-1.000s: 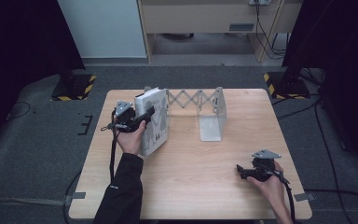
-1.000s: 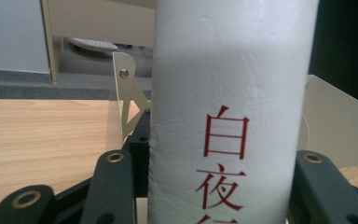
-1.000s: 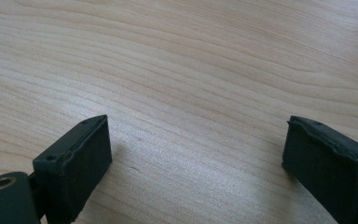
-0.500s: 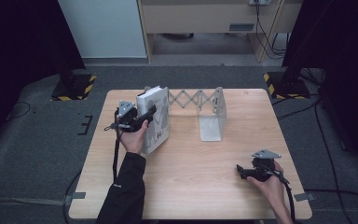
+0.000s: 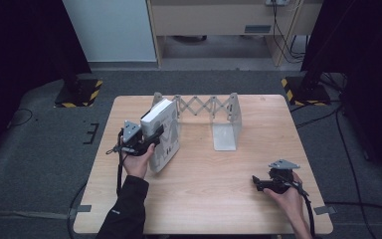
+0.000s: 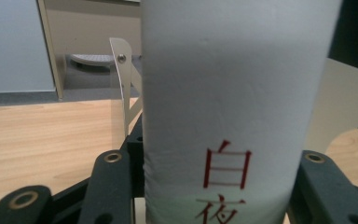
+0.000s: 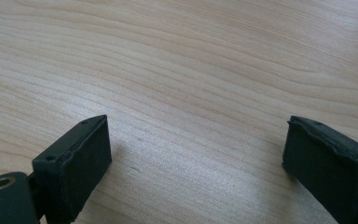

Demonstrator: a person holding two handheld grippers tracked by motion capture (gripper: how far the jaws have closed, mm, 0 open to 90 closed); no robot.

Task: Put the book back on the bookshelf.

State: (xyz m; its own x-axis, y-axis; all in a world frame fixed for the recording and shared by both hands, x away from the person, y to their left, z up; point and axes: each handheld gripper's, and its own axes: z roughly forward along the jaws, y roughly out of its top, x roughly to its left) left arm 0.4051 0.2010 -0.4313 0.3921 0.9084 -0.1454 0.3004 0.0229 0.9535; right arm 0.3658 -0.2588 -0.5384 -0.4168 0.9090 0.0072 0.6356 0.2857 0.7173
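Note:
A thick white book (image 5: 163,130) stands tilted on the wooden table (image 5: 209,199), just in front of the left end of an expanding metal book rack (image 5: 205,106). My left gripper (image 5: 151,138) is shut on it from the left. In the left gripper view the book's white spine (image 6: 228,84), printed with red characters, sits between the two black jaws. My right gripper (image 5: 256,182) rests near the table's front right, held by a hand. Its black pads (image 7: 81,163) stand wide apart over bare wood in the right gripper view, with nothing between them.
The rack's right end plate (image 5: 227,130) stands upright with its foot flat on the table, and its left plate (image 6: 123,79) rises just behind the book. Dark floor and cables surround the table; a cabinet stands beyond the far edge.
The left hand has drawn the book a little toward the near edge and slightly lower. The right hand and its gripper have kept still.

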